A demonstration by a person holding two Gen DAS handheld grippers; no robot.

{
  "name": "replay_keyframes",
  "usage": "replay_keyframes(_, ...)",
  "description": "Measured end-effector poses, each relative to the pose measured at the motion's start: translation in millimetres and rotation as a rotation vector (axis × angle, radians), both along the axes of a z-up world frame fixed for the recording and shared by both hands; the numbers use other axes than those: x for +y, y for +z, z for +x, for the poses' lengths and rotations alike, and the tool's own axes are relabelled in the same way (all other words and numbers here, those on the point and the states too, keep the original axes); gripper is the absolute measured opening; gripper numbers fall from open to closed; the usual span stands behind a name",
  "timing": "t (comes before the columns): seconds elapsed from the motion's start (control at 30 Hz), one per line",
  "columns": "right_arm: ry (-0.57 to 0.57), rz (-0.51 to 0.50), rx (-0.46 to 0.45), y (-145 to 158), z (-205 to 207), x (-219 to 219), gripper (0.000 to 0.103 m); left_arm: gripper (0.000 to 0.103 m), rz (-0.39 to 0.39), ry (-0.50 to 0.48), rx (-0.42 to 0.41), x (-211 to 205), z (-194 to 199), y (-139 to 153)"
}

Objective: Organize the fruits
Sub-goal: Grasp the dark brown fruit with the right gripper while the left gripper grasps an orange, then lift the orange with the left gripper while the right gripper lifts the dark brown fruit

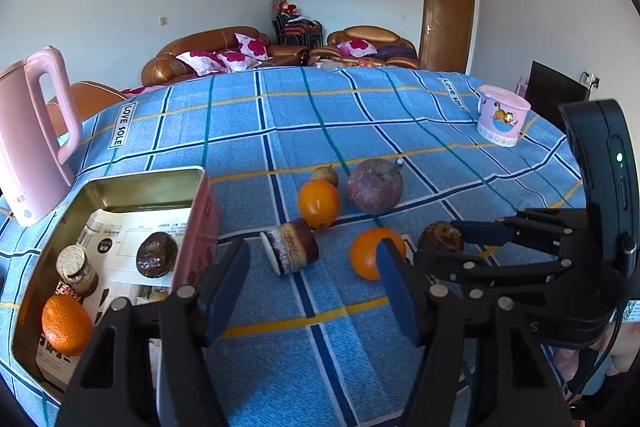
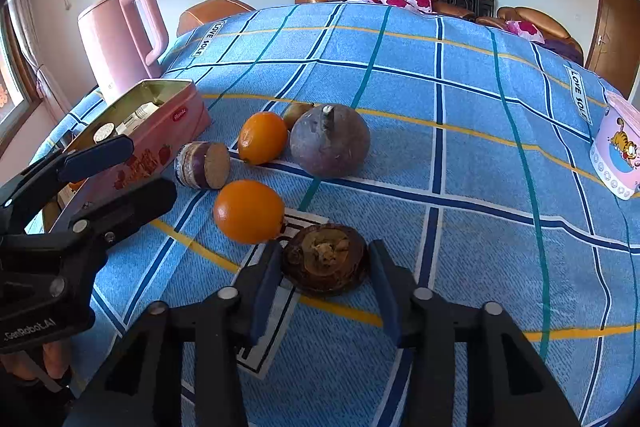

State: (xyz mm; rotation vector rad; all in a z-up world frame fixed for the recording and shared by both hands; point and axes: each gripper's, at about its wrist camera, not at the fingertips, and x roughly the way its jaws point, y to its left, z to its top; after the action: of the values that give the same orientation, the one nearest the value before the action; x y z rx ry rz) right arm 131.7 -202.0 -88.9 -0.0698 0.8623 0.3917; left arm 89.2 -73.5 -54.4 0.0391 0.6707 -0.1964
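Fruit lies scattered on the blue checked tablecloth (image 2: 460, 163), and some of it already sits in the pink tin (image 1: 202, 227) at our left. Our right gripper (image 2: 324, 291) is low over the cloth with its jaws spread around a dark brown fruit (image 2: 326, 259); we see a blue pad on each side of it, close to the skin, but we cannot tell whether either pad is touching. Just beside that fruit, to its left, sits an orange (image 2: 249, 211). Farther back we see a second orange (image 2: 262, 137), a big purple fruit with a short stem (image 2: 330, 141) next to it, and a small yellowish fruit (image 2: 298, 113) half hidden behind the two. A striped brown roll (image 2: 204, 165) lies on its side between the oranges and the tin.

Our left gripper (image 1: 312, 291) hangs wide open and empty above the cloth, just beside the tin's near corner. Inside the tin we count an orange (image 1: 66, 325), a dark round fruit (image 1: 157, 255) and another striped roll standing on end (image 1: 76, 269), all resting on printed paper (image 1: 128, 227). A pink kettle (image 1: 36, 143) stands behind the tin. Across the table near the right edge stands a pink cup with a cartoon cat (image 1: 503, 121).
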Motion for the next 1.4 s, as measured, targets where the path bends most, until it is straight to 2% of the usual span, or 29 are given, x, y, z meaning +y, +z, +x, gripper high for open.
replay_keyframes(0.17,-0.103,0.029,-0.047,6.2,-4.3,-19.6,0.045,0.056,0.022,-0.051,0.011,-17.7,3.7,-2.4)
replay_keyframes(0.27,-0.139,0.035,-0.054,8.2,-3.5,-26.1,0.045,0.047,0.036,-0.081,0.031,-28.8,8.2,-5.4)
replay_keyframes(0.47,-0.155,0.047,-0.054,10.1,-2.2,-30.9,0.045,0.043,0.06,-0.133,0.092,-45.1,18.7,-13.7)
replay_keyframes(0.57,-0.162,0.06,-0.042,9.4,0.4,-33.5,0.045,0.041,0.079,-0.126,0.093,-48.5,23.4,-14.9)
replay_keyframes(0.73,-0.157,0.064,-0.022,6.7,2.3,-33.4,0.045,0.043,0.04,-0.098,0.146,-40.4,36.2,-20.4)
replay_keyframes(0.87,-0.157,0.066,-0.006,4.6,4.7,-33.8,0.045,0.042,0.054,-0.1,0.165,-43.2,38.3,-23.4)
replay_keyframes(1.03,-0.156,0.078,-0.003,4.2,4.4,-35.1,0.045,0.041,0.041,-0.107,0.149,-41.9,35.9,-21.0)
replay_keyframes(1.4,-0.142,0.089,-0.068,12.5,-5.6,-34.9,0.045,0.041,-0.001,-0.074,0.075,-33.2,26.9,-10.1)
